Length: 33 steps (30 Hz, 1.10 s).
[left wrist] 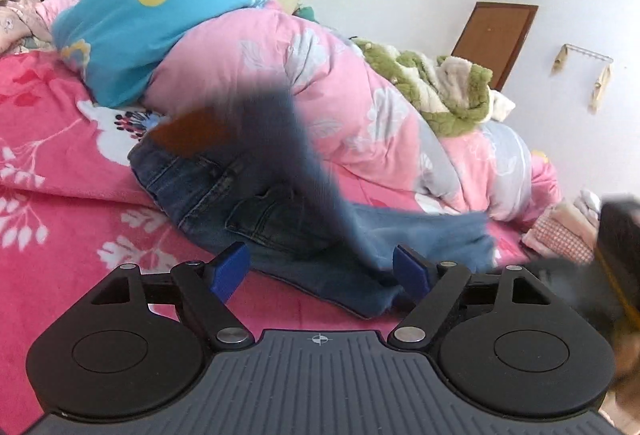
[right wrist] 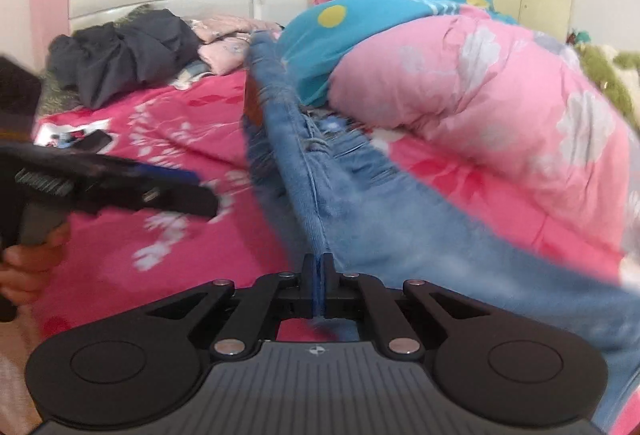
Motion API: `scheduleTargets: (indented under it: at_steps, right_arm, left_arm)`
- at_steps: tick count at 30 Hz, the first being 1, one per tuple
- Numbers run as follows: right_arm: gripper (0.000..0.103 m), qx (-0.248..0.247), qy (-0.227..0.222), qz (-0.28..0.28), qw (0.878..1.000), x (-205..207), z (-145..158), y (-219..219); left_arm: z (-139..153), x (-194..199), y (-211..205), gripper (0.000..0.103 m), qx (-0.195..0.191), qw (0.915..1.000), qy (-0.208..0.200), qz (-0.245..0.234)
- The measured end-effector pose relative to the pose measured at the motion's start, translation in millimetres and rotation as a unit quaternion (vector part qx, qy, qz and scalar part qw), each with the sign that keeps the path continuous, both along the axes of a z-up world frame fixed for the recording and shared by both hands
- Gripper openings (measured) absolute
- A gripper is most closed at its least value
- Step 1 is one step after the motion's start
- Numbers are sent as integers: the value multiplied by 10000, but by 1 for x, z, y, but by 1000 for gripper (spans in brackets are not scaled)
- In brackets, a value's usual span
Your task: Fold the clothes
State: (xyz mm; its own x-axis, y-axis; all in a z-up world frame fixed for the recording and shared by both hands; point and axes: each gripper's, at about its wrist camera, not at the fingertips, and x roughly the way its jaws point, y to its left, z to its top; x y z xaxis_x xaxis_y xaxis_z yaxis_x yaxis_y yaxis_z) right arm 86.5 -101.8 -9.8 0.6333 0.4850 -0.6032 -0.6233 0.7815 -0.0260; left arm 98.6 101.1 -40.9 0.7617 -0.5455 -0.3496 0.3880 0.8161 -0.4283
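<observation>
the blue denim jeans lie crumpled on the bright pink floral bedsheet, beside a heaped pink quilt. the left gripper stands spread, nothing between its blue pads. the right gripper is pressed together, pinching a lifted edge of the jeans.
</observation>
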Motion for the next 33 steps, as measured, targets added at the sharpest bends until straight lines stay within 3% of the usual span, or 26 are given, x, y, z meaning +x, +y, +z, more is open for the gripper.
scheduleTargets:
  at_steps: [6, 12, 14, 16, 19, 24, 27, 29, 31, 33]
  right_arm:
    - [0, -231, -7, 263, 9994, -55, -35, 33]
    - [2, -302, -331, -682, 9967, -55, -20, 7]
    - [14, -368, -541, -1102, 9918, -47, -11, -12]
    - [53, -466, -825, -1550, 9834, -35, -3, -28]
    - [68, -433, -957, -1917, 9758, -3, -1, -43]
    - [87, -651, -408, -2031, 9761, 65, -28, -25]
    - [85, -1127, -217, -2010, 9728, 90, -57, -7]
    - [64, -1002, -204, -2146, 9713, 91, -64, -10]
    - [29, -777, -66, -2275, 9707, 87, -61, -19]
    - [17, -939, -318, -2298, 9682, 73, -51, -24]
  left_arm:
    - [-8, 11, 3, 79, -90, 9996, 237, 156]
    - [-21, 27, 9, 79, -371, 9960, 738, 332]
    - [-21, 29, 9, 79, -385, 9953, 784, 412]
    - [-21, 30, 6, 79, -344, 9952, 776, 486]
    - [-22, 34, 0, 79, -235, 9950, 796, 557]
    - [-27, 42, -14, 78, 154, 9937, 786, 787]
    - [-29, 49, -19, 78, 330, 9918, 823, 923]
    - [-30, 52, -19, 78, 358, 9909, 882, 953]
    - [-30, 53, -19, 78, 397, 9904, 907, 966]
    - [-30, 53, -20, 78, 440, 9900, 913, 981]
